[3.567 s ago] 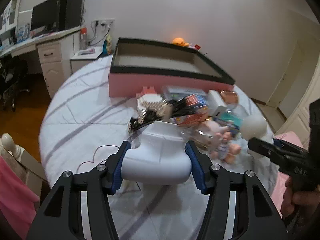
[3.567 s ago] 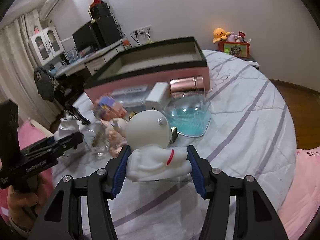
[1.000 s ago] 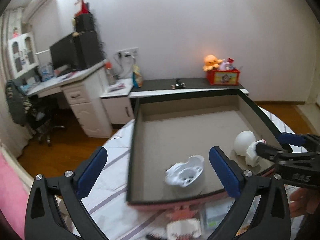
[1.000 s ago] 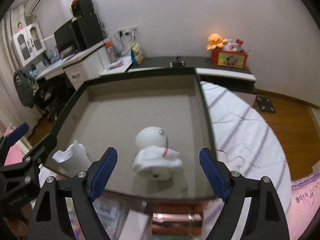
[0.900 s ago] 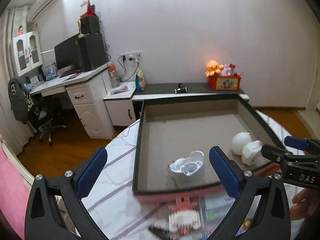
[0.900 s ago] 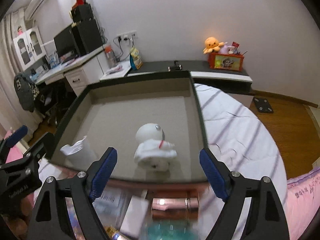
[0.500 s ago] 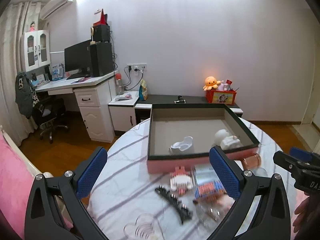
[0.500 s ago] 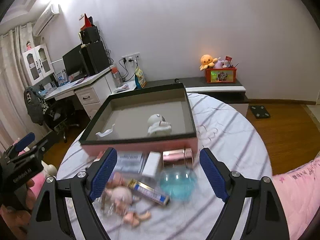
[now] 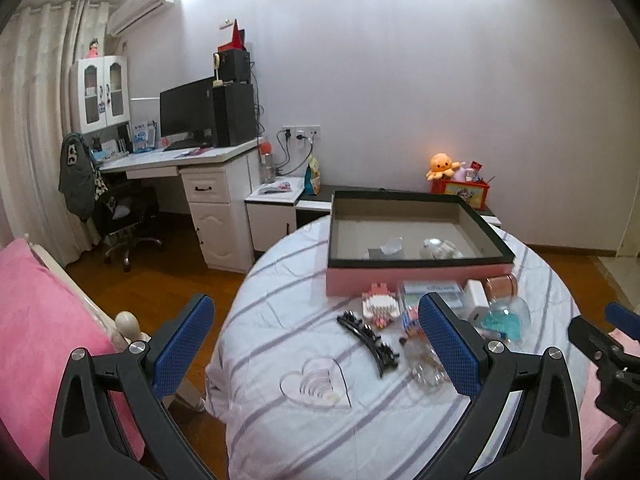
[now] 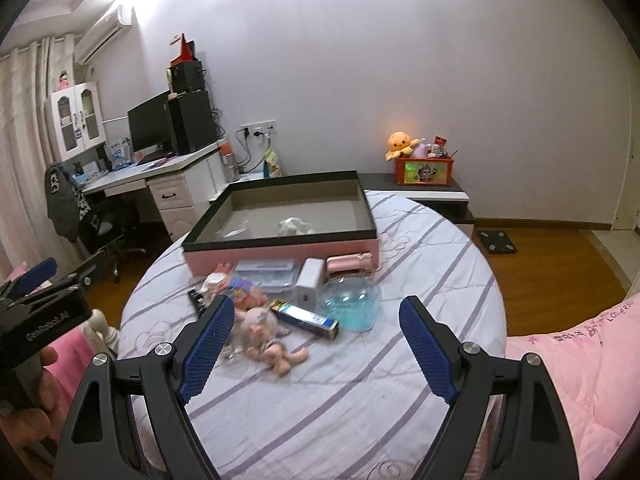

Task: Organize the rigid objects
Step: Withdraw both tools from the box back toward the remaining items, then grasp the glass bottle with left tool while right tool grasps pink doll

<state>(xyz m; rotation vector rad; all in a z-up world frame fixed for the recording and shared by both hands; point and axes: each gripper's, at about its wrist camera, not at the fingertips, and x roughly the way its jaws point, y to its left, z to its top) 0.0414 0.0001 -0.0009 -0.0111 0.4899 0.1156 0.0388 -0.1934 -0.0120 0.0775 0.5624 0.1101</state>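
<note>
On the round table's (image 10: 420,280) near edge, bare striped cloth (image 10: 360,392).

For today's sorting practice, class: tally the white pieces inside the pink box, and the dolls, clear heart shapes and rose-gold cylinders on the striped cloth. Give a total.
White pieces in the pink box: 2
Dolls: 1
Clear heart shapes: 1
Rose-gold cylinders: 1
Total: 5
</note>
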